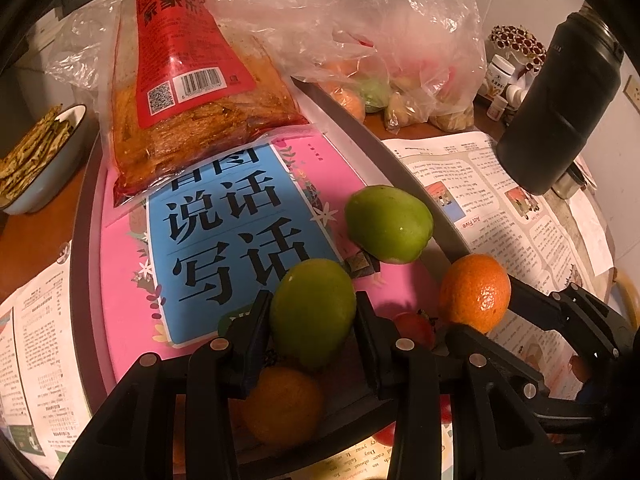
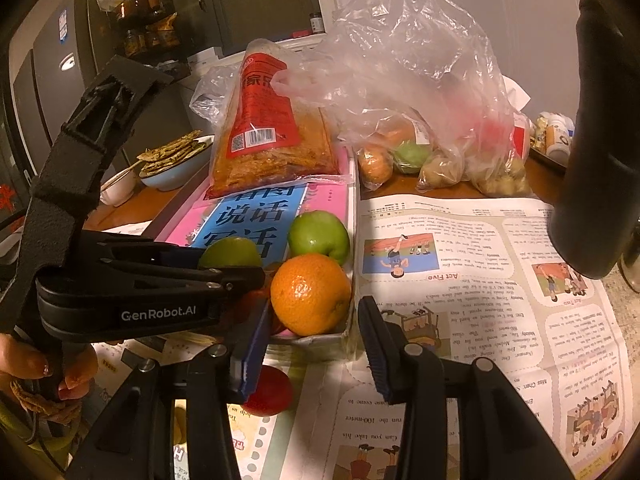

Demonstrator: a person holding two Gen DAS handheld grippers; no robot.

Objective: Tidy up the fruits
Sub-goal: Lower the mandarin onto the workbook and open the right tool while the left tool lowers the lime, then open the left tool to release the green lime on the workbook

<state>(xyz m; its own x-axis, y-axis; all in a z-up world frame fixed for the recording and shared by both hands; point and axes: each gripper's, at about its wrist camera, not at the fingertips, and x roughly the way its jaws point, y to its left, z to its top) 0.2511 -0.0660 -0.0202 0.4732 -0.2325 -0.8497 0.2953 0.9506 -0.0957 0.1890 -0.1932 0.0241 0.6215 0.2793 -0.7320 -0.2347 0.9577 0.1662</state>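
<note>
The tabletop (image 2: 460, 184), spread with newspaper (image 2: 480, 280), carried a tray (image 1: 86, 216) lined with a pink book (image 1: 340, 176). In the tray lay two green fruits, an orange (image 2: 310, 294) and more. The left tongs (image 1: 312, 316) were clamped on the nearer green fruit (image 1: 312, 308), seemingly firm, smooth, light; its widest middle looked the best hold. The right tongs (image 2: 312, 344) stood apart, empty, near the tray's edge.
</note>
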